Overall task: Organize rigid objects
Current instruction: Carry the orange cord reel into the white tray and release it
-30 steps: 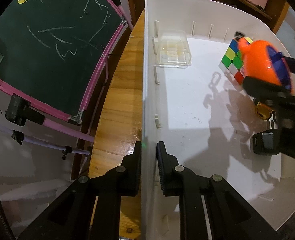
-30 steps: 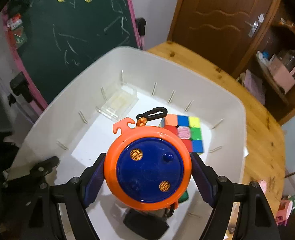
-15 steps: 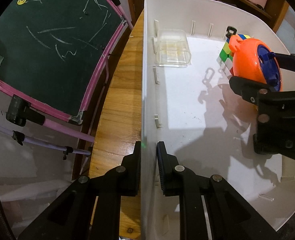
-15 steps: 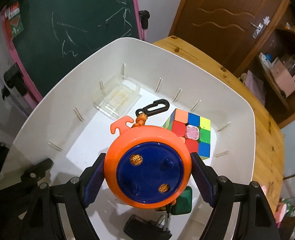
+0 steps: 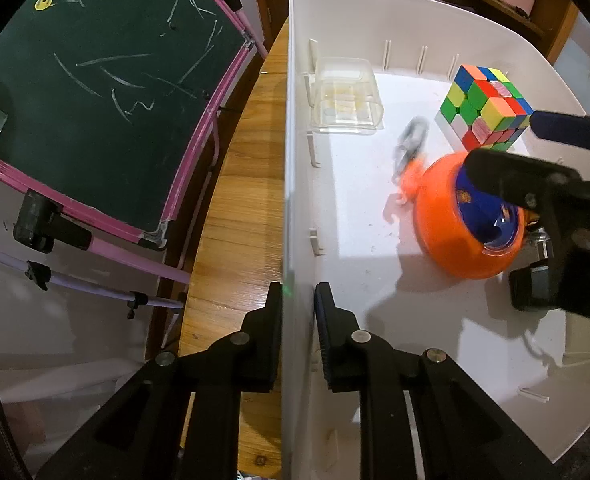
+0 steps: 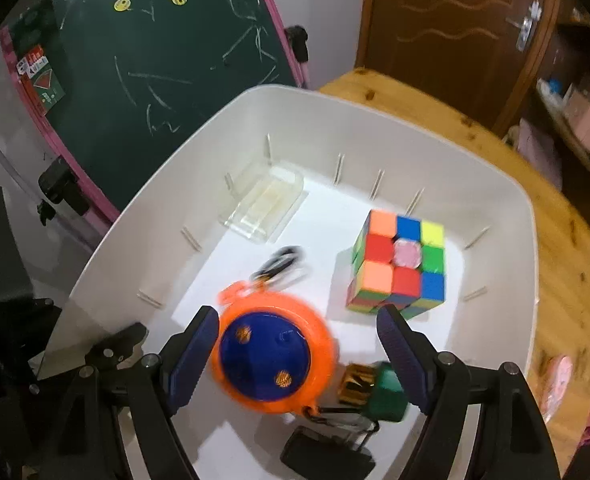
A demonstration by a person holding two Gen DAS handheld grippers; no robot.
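**Right gripper spread wide, reel loose in bin; left gripper pinching bin wall**

Right gripper [image 6: 297, 344] w/ blue ribbed pads stands wide apart, holding nothing. Orange reel [image 6: 273, 352], round plastic w/ a glossy blue domed centre and small gold mesh dots, sits between its fingers, nearer the left one; blurred, so contact w/ that pad can't be told. Gap shows between reel and the right pad. Reel's orange hook and black clip [image 6: 281, 264] are smeared w/ blur on the side toward the bin's far wall.

Left gripper [image 5: 298, 312], black w/ ribbed pads, is nearly closed w/ the thin wall of the white bin [image 5: 291, 160] between its pads, one finger outside, one inside.

Relative to the bin: all task things lie on its smooth white floor. Cube puzzle [image 6: 399, 264], matte multicolour squares, sits near the far wall, apart from reel. Clear plastic box [image 6: 265, 208], rounded corners, rests by the far-left corner near the wall ribs. Green block w/ gold foil piece [image 6: 375, 388] lies just beside the reel, near side; a black flat item [image 6: 327, 456] nearer still.

Outside the bin: wooden table [image 5: 239, 200], then pink-framed chalkboard [image 5: 107, 92] w/ chalk scribbles.
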